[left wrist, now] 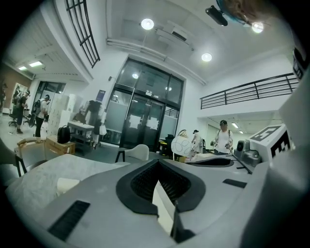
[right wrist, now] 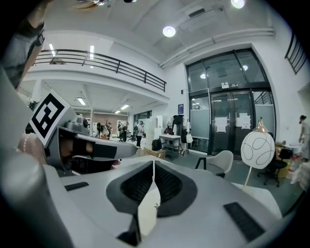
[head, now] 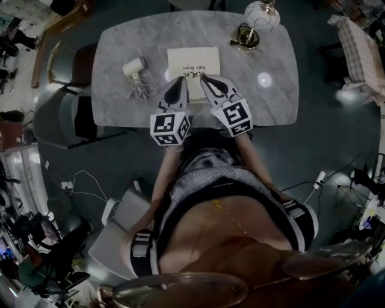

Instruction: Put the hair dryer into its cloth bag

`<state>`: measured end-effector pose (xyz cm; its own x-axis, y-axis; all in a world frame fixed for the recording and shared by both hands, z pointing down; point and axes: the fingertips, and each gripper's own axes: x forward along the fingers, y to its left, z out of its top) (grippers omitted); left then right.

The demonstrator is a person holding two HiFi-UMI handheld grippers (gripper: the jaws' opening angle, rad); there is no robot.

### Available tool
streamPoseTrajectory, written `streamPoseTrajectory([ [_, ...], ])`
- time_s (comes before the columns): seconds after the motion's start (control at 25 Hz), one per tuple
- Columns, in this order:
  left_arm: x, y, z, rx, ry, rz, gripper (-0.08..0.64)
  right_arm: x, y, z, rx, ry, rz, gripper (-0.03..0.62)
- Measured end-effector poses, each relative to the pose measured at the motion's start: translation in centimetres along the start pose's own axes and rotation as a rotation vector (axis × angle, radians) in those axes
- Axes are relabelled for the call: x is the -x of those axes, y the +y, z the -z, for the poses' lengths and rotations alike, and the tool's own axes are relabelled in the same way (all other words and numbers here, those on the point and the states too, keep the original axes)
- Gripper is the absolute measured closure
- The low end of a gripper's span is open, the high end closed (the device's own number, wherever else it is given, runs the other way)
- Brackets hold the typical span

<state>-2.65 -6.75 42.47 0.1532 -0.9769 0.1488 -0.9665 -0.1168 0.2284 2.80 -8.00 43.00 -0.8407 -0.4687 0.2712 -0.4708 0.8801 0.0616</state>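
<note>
Both grippers hung side by side over the near edge of the desk, pointed at the cloth bag, probably because the bag's mouth had to be found and opened before anything could go in. The left gripper had its jaws pressed together with nothing between them, and the right gripper was the same. In each gripper view only a sliver of the cream bag showed past the closed tips. Neither one touched the bag, as far as the head view told.

The bag lay flat in the middle of the desk, printed side up, within easy reach of both hands. The hair dryer rested on the desk to the left of the bag, apart from it, with its cord bunched just beside it towards the person. That put it on the left gripper's side, so I judged that hand would fetch it. The task looked not yet begun.

The desk was pale marble, otherwise bare but for a globe lamp at the far right corner. Around it lay a dark floor with chairs at the left and loose cables, in a tall hall with glass doors and a railed gallery
</note>
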Motion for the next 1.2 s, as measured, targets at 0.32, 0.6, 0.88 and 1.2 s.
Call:
streamPoseTrajectory([
  [0.32, -0.9, 0.0, 1.1, -0.007, 0.024, -0.049, 0.552, 0.4, -1.8, 1.7, 0.003, 0.025, -0.005, 0.528],
  [0.6, -1.9, 1.4, 0.6, -0.007, 0.023, -0.02, 0.552, -0.8, -2.2, 1.8, -0.007, 0.04, 0.033, 0.528],
  [0.88, -2.2, 5.1, -0.2, -0.016, 0.04, 0.014, 0.552, -3.7, -1.2, 1.0, -0.03, 0.05, 0.08, 0.528],
  [1.2, -1.9, 9.6, -0.4, -0.012, 0.063, 0.052, 0.552, -6.5, 0.3, 0.5, -0.089, 0.062, 0.147, 0.528],
])
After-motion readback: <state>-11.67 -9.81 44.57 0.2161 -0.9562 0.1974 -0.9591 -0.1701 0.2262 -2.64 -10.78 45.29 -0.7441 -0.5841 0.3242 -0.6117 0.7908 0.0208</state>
